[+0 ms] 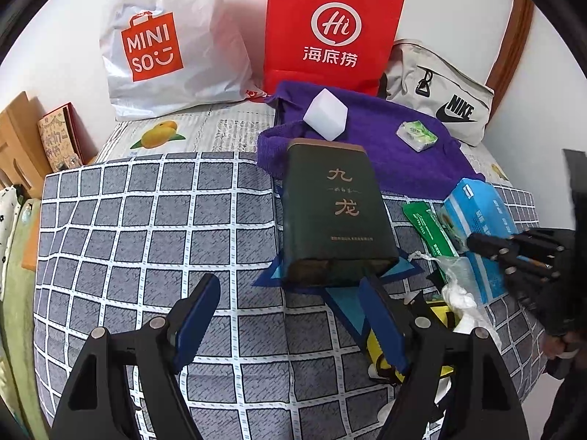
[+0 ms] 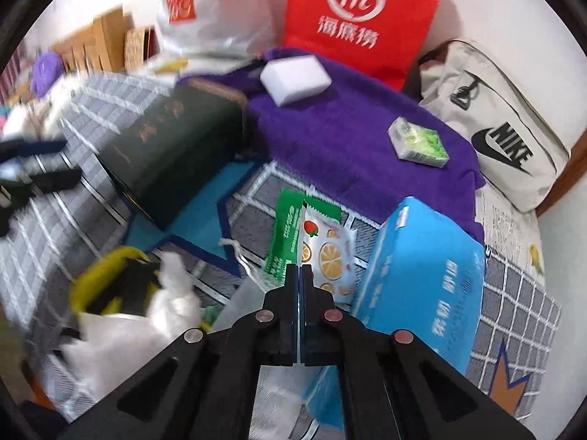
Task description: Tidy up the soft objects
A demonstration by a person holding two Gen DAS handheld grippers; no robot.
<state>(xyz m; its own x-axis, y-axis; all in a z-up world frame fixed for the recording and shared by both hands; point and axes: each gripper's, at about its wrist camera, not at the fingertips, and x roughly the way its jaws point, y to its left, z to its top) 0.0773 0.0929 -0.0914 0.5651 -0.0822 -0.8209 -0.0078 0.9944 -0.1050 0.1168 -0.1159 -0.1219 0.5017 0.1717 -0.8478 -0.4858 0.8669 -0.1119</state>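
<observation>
Left wrist view: my left tongs (image 1: pixel 290 315) stand released, jaws wide apart with nothing between them, over a grey checked cloth (image 1: pixel 146 227). Just ahead of the right-hand jaw lies a dark green tin (image 1: pixel 335 212), flat on a blue star shape (image 1: pixel 348 304) printed on the cloth. Behind the tin is a purple towel (image 1: pixel 381 146), carrying a white sponge block (image 1: pixel 326 115) and a small green tissue packet (image 1: pixel 417 135), the two well apart. Against the wall stand a white shopping bag (image 1: pixel 165 47), a red paper bag (image 1: pixel 330 33) and a beige pouch (image 1: pixel 440 99).

Right wrist view: my right tongs (image 2: pixel 300 271) are clenched, pads pressed together; I see nothing caught between them. Their tips hang over a fruit-printed sachet (image 2: pixel 326 249), which overlaps a green sachet (image 2: pixel 290 227). A blue tissue pack (image 2: pixel 422 275) lies just beside these, to the right, touching the towel's near edge. To the lower left, crumpled white tissue (image 2: pixel 168 304) sits at a yellow-rimmed bag (image 2: pixel 106 275); the view is blurred there, so I cannot tell whether it is inside or resting on it.
</observation>
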